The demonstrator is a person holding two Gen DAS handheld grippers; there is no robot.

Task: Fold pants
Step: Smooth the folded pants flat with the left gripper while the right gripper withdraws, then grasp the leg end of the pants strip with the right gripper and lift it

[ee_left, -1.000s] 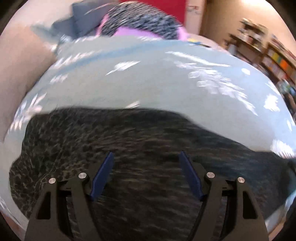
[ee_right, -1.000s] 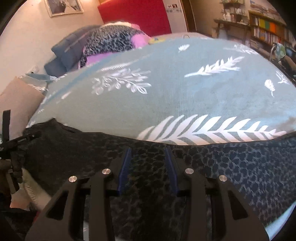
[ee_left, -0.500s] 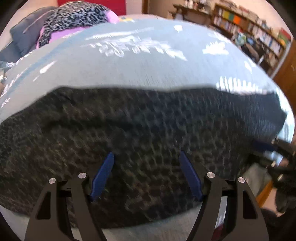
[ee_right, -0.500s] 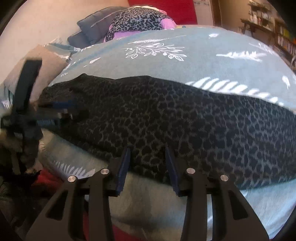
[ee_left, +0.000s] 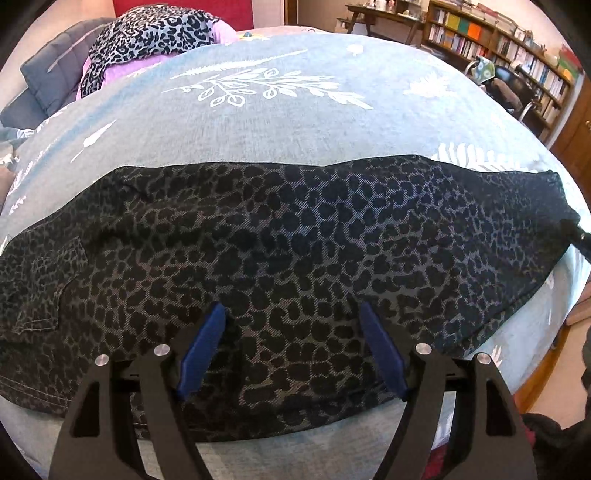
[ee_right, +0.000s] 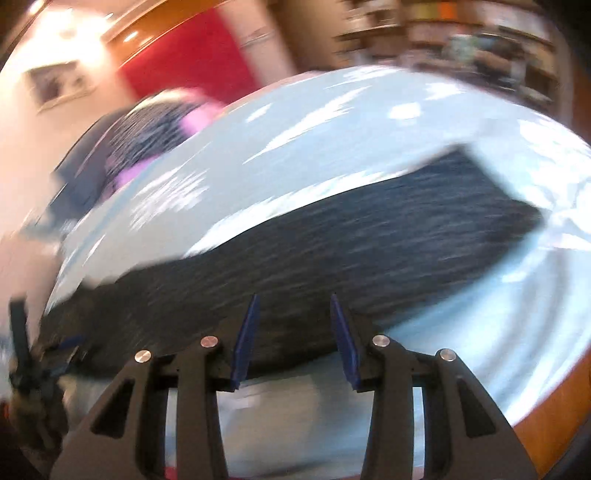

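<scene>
**Both grippers empty above the pants**

We see the pants (ee_left: 295, 266), dark with a leopard print, lying flat and lengthwise across the pale blue bedspread (ee_left: 280, 125), close to its near edge. They look already folded once, leg on leg, with a back pocket showing at the left end, so we judge the next fold runs end to end.

Our left gripper (ee_left: 291, 347) hangs over the middle of the fabric with its blue pads spread wide and nothing between them; it touches no cloth that we can make out. Our right gripper (ee_right: 293, 332) shows in a badly blurred view, its jaws partly parted and empty, poised over the near hem of the pants (ee_right: 332, 251).

We think both are kept open so that each can take an end. At the head of the bed a second leopard garment (ee_left: 147, 33) sits on a pink pile, well apart.
</scene>
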